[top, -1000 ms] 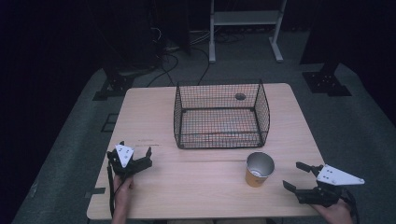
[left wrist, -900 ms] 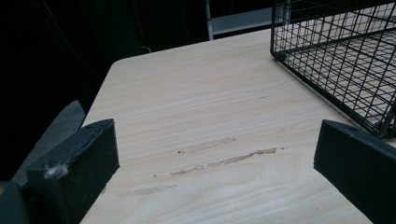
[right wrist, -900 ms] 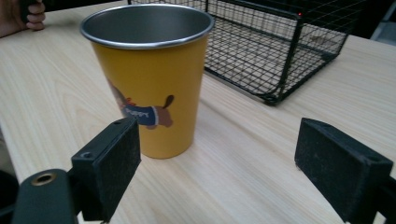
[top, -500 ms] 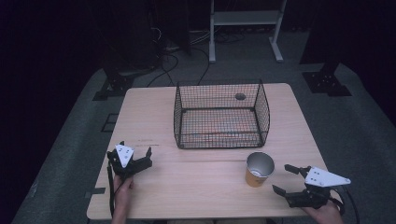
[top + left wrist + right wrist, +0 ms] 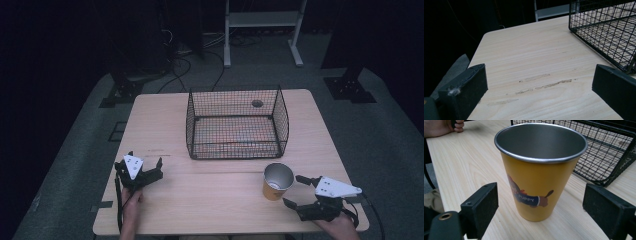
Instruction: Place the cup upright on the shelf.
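Left gripper [image 5: 540,87] sits low over the pale wooden table [image 5: 529,50], jaws spread wide with bare, scuffed wood between them. Off to the upper right stands the black wire basket [image 5: 604,32], its near corner just beside the right jaw.

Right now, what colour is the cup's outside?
Yellow-orange, with a cartoon dog print labelled PUPPY; the cup shows best in the right gripper view.

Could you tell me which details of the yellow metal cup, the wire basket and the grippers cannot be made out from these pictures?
- Yellow metal cup: its inside bottom is hidden by its own rim and wall in the right gripper view; too small in the high view.
- Black wire basket: cut off by the top and right edges in the left gripper view.
- Small dark round spot beyond the basket: too small to identify in the high view.
- Right gripper: the person's hand is cut off by the bottom edge.
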A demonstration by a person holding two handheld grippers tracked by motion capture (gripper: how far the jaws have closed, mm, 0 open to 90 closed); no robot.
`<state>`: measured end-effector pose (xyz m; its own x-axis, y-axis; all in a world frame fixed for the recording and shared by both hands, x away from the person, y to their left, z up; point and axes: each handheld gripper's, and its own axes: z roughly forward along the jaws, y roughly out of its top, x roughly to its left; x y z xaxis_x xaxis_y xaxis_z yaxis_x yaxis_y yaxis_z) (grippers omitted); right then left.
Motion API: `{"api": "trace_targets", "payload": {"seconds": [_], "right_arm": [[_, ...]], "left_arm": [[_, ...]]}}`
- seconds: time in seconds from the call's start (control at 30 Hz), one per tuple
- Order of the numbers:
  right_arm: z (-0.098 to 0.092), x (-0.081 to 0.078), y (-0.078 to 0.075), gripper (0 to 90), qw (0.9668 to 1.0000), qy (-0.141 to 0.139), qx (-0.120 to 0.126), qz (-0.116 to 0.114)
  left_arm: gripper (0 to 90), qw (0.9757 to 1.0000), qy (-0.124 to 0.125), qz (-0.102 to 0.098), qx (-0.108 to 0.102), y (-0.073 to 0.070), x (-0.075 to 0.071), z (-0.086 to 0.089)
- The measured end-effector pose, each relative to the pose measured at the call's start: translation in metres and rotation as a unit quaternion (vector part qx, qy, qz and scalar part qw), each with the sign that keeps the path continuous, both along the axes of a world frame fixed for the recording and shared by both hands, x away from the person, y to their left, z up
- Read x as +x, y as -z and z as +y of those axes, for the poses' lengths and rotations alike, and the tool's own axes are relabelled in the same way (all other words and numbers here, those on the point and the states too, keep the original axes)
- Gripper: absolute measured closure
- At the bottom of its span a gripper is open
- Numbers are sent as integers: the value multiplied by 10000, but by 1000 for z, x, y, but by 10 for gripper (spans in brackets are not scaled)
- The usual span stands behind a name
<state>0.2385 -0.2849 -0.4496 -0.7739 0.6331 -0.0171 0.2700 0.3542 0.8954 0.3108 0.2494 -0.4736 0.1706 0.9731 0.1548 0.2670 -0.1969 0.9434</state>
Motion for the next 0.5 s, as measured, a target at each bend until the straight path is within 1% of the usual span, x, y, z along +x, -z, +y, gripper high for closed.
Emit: {"api": "trace_targets", "payload": {"seconds": [0.2, 0.5], "right_arm": [[8, 3, 0, 107, 10000, -63, -36, 17], [17, 11, 1, 88, 10000, -61, -40, 48]], "left_arm": [[0, 10000, -1, -3, 1, 0, 0, 0], [0, 10000, 1, -4, 2, 0, 0, 0]]}}
